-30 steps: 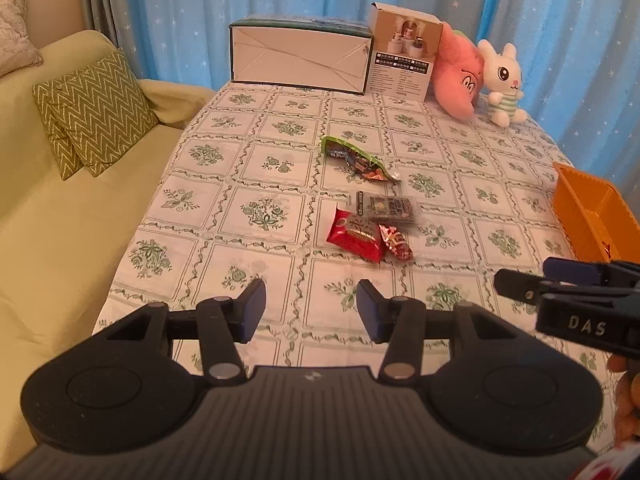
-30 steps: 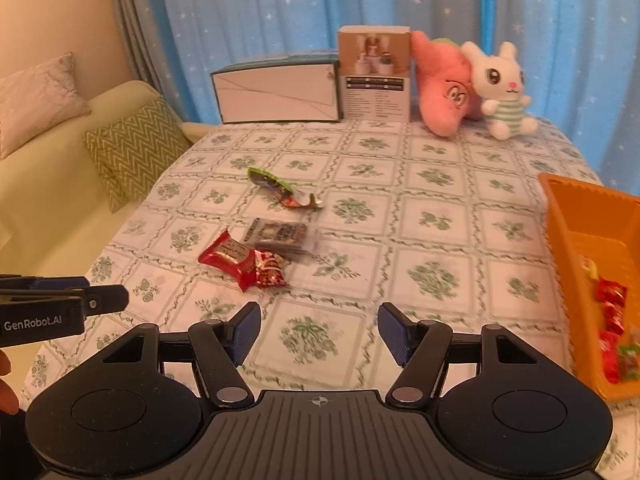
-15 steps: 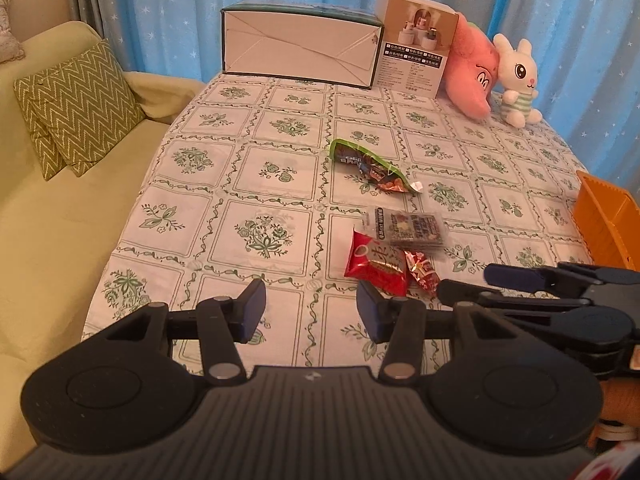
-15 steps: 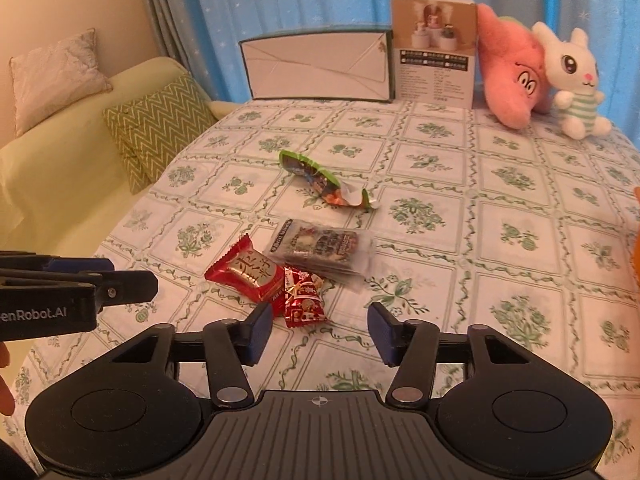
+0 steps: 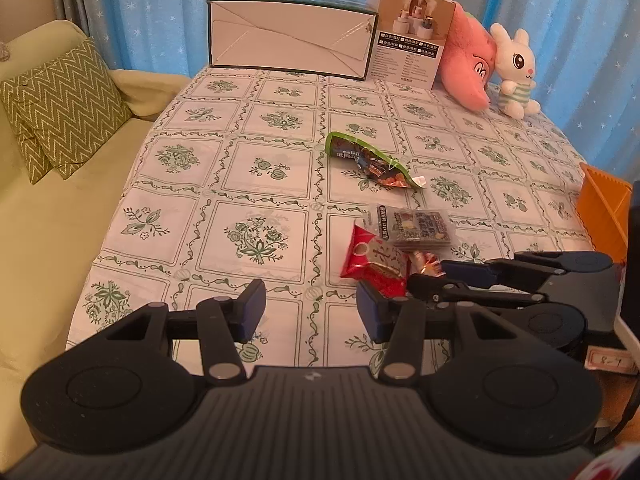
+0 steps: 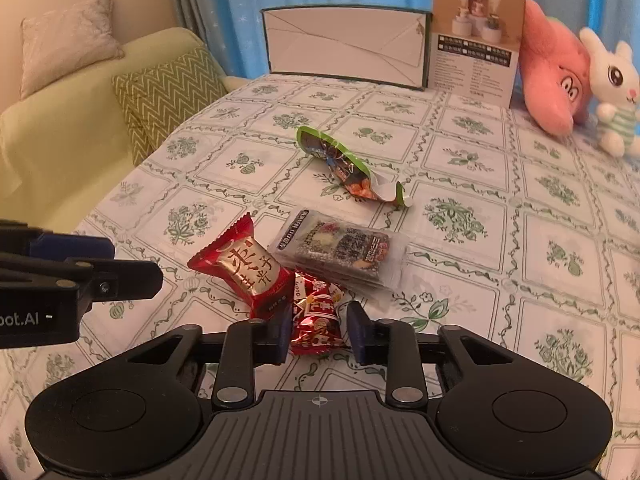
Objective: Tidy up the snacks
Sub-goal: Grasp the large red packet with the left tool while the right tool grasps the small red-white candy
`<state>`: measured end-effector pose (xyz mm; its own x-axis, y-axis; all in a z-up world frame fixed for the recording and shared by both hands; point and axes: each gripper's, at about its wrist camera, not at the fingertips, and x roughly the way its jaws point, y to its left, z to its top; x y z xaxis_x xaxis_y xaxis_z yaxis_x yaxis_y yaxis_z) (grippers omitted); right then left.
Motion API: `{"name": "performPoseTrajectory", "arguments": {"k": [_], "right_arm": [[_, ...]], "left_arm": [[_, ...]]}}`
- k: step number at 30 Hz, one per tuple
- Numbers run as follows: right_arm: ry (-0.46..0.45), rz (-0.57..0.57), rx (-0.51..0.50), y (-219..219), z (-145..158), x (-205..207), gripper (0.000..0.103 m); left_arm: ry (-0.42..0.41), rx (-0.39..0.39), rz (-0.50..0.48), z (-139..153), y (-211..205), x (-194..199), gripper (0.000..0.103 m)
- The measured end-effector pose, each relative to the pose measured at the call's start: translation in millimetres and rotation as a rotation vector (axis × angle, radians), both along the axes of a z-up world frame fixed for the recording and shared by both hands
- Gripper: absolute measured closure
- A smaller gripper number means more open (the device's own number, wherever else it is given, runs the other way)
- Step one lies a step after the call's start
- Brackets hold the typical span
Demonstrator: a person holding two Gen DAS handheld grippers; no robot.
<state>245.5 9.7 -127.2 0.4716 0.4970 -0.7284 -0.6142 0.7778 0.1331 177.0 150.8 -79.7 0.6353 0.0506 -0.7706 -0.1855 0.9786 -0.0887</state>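
Several snacks lie on the patterned tablecloth: a small red candy packet (image 6: 318,320), a larger red packet (image 6: 244,266), a clear dark packet (image 6: 340,250) and a green wrapper (image 6: 344,166). My right gripper (image 6: 318,330) is open, its fingers on either side of the small red packet. In the left wrist view the right gripper (image 5: 432,276) reaches in from the right to the red packets (image 5: 374,262). My left gripper (image 5: 310,312) is open and empty, low over the table near its front edge.
An orange bin (image 5: 604,212) stands at the right edge. A white box (image 5: 290,44), a product box (image 5: 412,50), a pink plush (image 5: 470,70) and a white bunny (image 5: 514,72) line the back. A sofa with a zigzag cushion (image 5: 60,104) is at the left.
My right gripper moved forward and down to the snack pile and narrowed around the small red packet. My left gripper moved slightly forward, staying open.
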Motion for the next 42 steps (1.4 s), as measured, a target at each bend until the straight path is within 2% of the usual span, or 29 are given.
{"name": "performPoseTrajectory", "arguments": {"k": [3,9,14,19,22,35,42], "right_arm": [[-0.013,-0.011,0.000,-5.5,2.1,-3.2,0.085],[-0.017,-0.072,0.004,-32.9,7.9,-7.2,0.085],[-0.012,-0.100,0.008,-49.2,9.7,-10.6,0.085],[-0.006,-0.118,0.008,-58.5,8.3,-15.9,0.085],[0.001,-0.124,0.005,-61.2,6.0,-17.1,0.085],[0.007,-0.169,0.016,-80.6,15.2,-31.1,0.085],[0.009,-0.210,0.028,-104.3,27.9,-53.7,0.085]], "left_arm": [[-0.002,-0.016,-0.022,-2.0,-2.4,3.5,0.057],[-0.007,-0.069,-0.080,-10.6,-8.0,19.1,0.057],[0.013,-0.080,-0.106,-20.9,-8.0,39.3,0.057],[0.035,-0.152,-0.113,-32.0,-5.0,56.7,0.056],[0.045,-0.182,-0.113,-36.5,-7.6,61.1,0.062],[0.020,-0.140,-0.084,-18.0,-44.6,19.5,0.079],[0.017,-0.152,-0.077,-6.2,-64.9,-11.9,0.081]]}}
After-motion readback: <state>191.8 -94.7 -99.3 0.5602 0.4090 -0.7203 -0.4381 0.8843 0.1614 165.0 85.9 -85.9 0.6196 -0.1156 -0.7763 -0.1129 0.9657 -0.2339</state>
